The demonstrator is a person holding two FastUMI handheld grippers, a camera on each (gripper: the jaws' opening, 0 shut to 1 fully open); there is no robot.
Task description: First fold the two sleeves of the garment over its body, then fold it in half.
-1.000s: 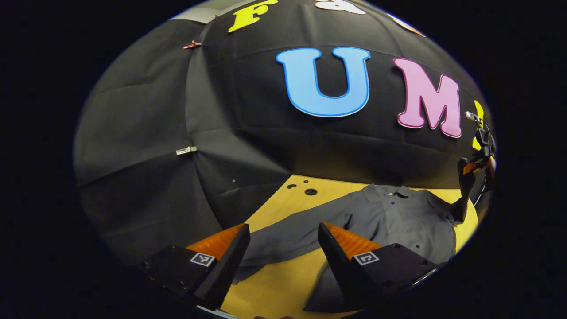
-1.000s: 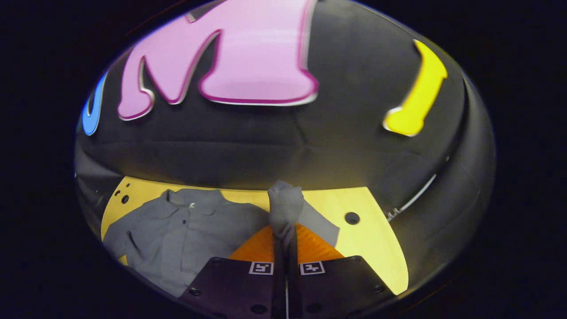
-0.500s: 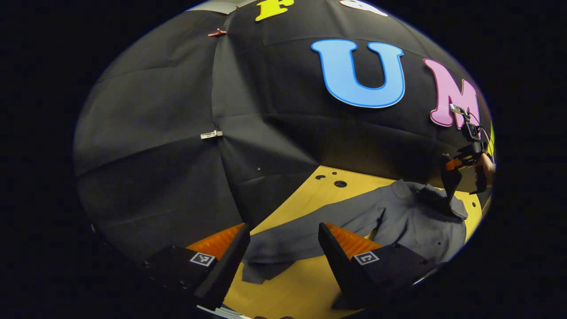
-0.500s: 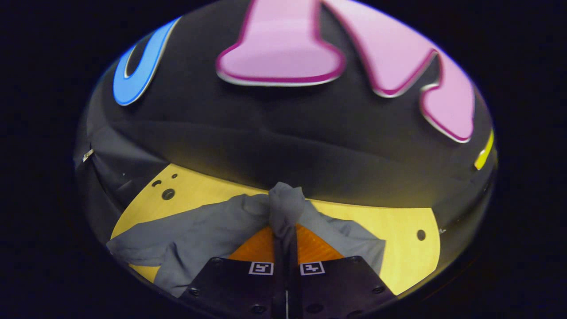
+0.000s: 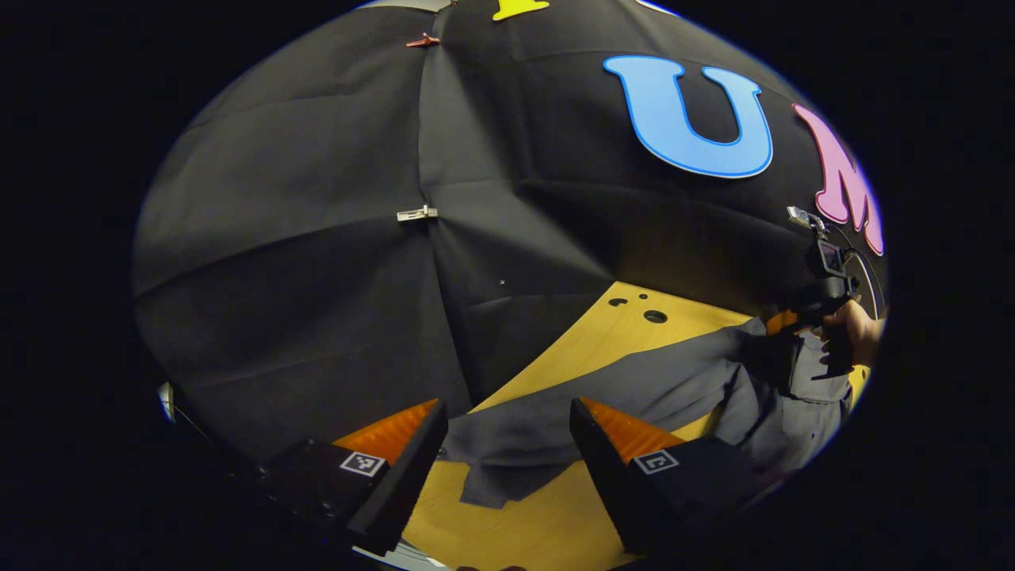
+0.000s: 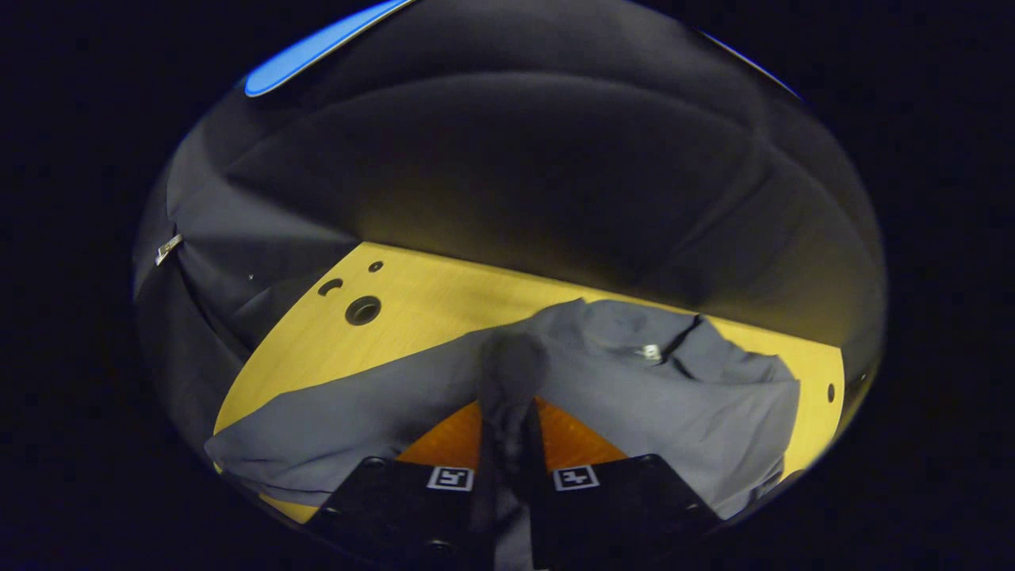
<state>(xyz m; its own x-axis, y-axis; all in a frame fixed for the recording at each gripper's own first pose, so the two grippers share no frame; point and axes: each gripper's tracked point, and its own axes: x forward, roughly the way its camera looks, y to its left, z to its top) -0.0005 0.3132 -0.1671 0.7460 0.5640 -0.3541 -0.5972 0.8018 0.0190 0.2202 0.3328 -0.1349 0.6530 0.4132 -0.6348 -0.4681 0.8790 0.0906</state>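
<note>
A grey collared shirt (image 6: 682,404) lies on the yellow table (image 6: 428,301). My right gripper (image 6: 511,404) is shut on a bunched sleeve (image 6: 514,365) and holds it low over the shirt's body, near the collar (image 6: 650,349). The other sleeve (image 6: 333,428) stretches flat toward the left. In the left gripper view that sleeve's cuff (image 5: 507,464) lies on the table between the fingers of my open left gripper (image 5: 505,408), which hovers above it. Far to the right there, a hand (image 5: 855,337) holds the right gripper (image 5: 781,353) over the shirt (image 5: 761,420).
Several round holes (image 6: 362,309) mark the table's far left corner. Black cloth walls (image 5: 317,238) close in right behind the table, with a small clip (image 5: 416,213) on a seam. The table's left edge (image 5: 523,369) runs close to the long sleeve.
The right gripper has carried its sleeve sideways across the shirt's body and down toward it. The left gripper has shifted so the other sleeve's cuff sits between its open fingers.
</note>
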